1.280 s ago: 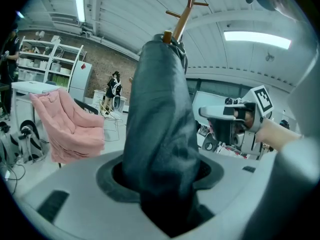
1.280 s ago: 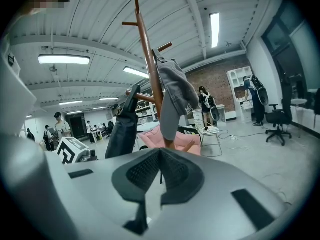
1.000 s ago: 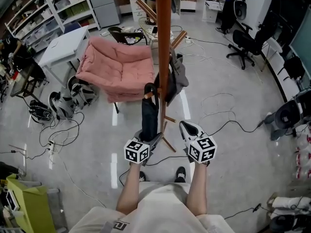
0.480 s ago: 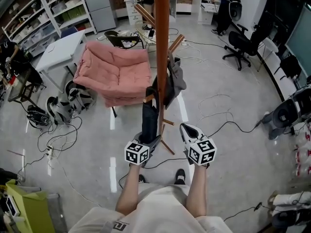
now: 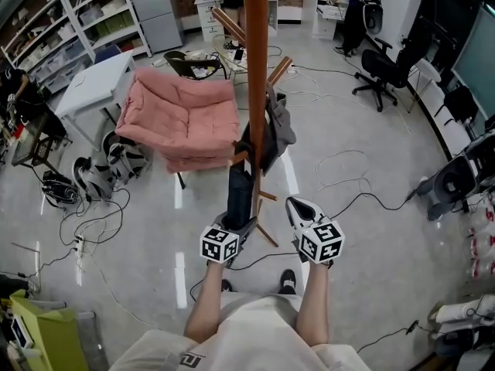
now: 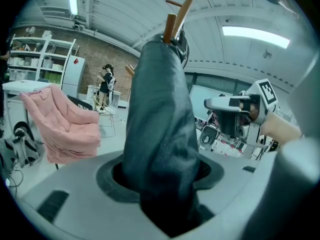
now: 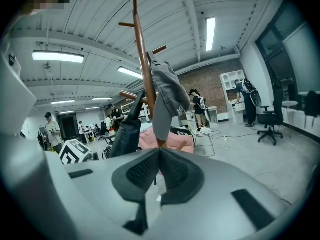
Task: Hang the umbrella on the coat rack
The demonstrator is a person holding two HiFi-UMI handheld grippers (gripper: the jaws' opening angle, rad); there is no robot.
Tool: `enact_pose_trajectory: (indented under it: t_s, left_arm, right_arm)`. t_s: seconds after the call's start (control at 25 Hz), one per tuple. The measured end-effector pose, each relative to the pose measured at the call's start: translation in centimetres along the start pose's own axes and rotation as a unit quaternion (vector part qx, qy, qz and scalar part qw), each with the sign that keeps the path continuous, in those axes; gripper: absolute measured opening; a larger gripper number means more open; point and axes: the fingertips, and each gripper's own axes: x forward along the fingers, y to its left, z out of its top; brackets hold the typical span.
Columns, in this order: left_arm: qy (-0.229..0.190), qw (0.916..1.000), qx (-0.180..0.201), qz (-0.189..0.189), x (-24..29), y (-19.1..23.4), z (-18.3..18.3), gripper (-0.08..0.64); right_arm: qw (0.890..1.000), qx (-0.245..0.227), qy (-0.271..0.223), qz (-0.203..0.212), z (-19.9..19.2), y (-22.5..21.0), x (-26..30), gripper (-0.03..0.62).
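A dark folded umbrella (image 5: pixel 238 190) stands upright against the brown wooden coat rack (image 5: pixel 257 68). Its top reaches a low peg (image 5: pixel 241 156) there, but whether the handle sits over the peg is hidden. My left gripper (image 5: pixel 241 221) is shut on the umbrella's lower end. In the left gripper view the umbrella (image 6: pixel 160 109) fills the space between the jaws of that gripper (image 6: pixel 162 176). My right gripper (image 5: pixel 296 202) hangs beside it to the right, apart from the umbrella. In the right gripper view that gripper (image 7: pixel 159 154) is shut and empty, facing the rack's pole (image 7: pixel 142 49).
A grey garment (image 5: pixel 280 126) hangs on the rack's right side. A pink cushioned chair (image 5: pixel 184 114) stands left of the rack, a white table (image 5: pixel 97 72) behind it. Cables (image 5: pixel 93 222) trail over the floor. Office chairs (image 5: pixel 383 72) stand at the right, and people work in the background.
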Motion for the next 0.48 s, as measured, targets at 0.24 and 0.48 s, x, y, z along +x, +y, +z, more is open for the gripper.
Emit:
enact_pose_trajectory:
  t_s: [0.24, 0.48]
  left_arm:
    - [0.004, 1.0000, 0.002, 0.001, 0.10, 0.40, -0.40, 0.258]
    - [0.008, 1.0000, 0.005, 0.000, 0.28, 0.40, -0.34, 0.258]
  right_arm:
    - [1.000, 0.001, 0.003, 0.000, -0.32, 0.02, 0.33, 0.005]
    - [1.000, 0.005, 0.006, -0.003, -0.21, -0.08, 0.04, 0.005]
